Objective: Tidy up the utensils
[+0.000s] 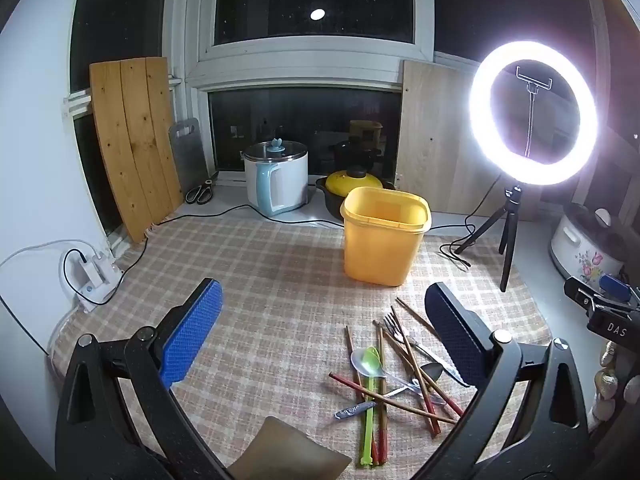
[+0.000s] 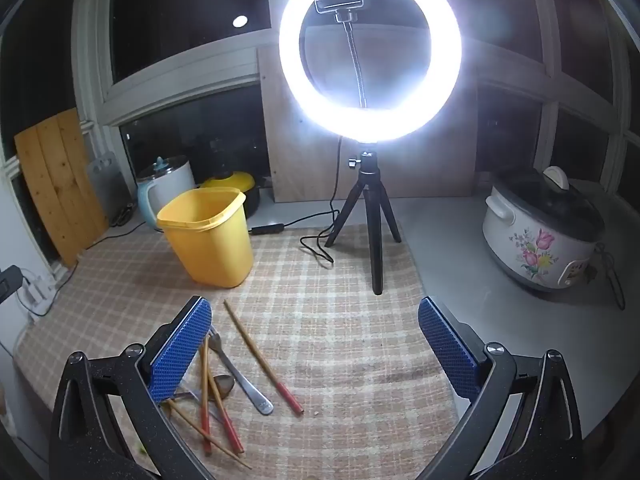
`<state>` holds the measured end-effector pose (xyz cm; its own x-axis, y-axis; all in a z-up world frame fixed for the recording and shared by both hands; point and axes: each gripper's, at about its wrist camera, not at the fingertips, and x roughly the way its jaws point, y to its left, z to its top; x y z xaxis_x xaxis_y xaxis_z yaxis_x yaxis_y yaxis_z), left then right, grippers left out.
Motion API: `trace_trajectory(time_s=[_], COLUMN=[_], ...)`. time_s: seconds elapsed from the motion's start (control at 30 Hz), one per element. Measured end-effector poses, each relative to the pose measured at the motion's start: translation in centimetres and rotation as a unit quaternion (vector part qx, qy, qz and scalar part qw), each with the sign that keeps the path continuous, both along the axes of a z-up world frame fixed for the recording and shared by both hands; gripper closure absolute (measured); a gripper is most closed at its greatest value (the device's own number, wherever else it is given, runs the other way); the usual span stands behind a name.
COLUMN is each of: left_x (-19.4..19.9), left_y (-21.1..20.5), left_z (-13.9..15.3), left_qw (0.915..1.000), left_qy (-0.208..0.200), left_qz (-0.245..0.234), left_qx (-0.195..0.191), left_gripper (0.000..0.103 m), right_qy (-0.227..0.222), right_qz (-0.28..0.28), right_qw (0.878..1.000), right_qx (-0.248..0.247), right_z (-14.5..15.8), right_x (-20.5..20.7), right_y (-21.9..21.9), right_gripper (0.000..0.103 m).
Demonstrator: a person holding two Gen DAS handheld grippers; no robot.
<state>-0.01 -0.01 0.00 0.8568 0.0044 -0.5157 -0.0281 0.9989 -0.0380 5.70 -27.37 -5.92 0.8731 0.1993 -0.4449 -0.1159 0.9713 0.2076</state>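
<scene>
The left gripper has its two blue pads far apart, and nothing is between them. The right gripper is wide apart too, and it holds nothing.

A mixed pile of utensils lies on the checked cloth, near the front and just beside the left gripper's right pad. In the pile I can count one green spoon, two metal spoons, one fork and one knife. One more metal handle sticks out low on the left side of the pile. There are many brown chopsticks with red ends. They cross over each other, so I cannot count them for sure. In the right wrist view, one chopstick lies by itself beside the fork handle.

One yellow bucket stands upright on the cloth, farther back than the pile and apart from it. It looks empty inside.

Behind the cloth there is one white and blue kettle, one black pot with a yellow lid, one pair of scissors and one wooden board leaning on the window. One bright ring lamp stands on three black legs. One white cooker with painted flowers sits on the right side of the counter.
</scene>
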Motion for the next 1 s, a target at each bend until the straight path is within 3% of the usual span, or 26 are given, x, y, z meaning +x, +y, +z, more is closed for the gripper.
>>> trace_trajectory(time_s=[1.0], left_x=[0.04], left_y=[-0.41], left_z=[-0.39], left_qw=[1.0000], left_qy=[0.002], left_qz=[0.000], left_qx=[0.002], left_gripper=[0.000], right_qy=[0.007], right_qz=[-0.002], right_qw=[1.000], right_qx=[0.001], right_z=[-0.13], right_x=[-0.45], right_y=[0.09], right_gripper=[0.001])
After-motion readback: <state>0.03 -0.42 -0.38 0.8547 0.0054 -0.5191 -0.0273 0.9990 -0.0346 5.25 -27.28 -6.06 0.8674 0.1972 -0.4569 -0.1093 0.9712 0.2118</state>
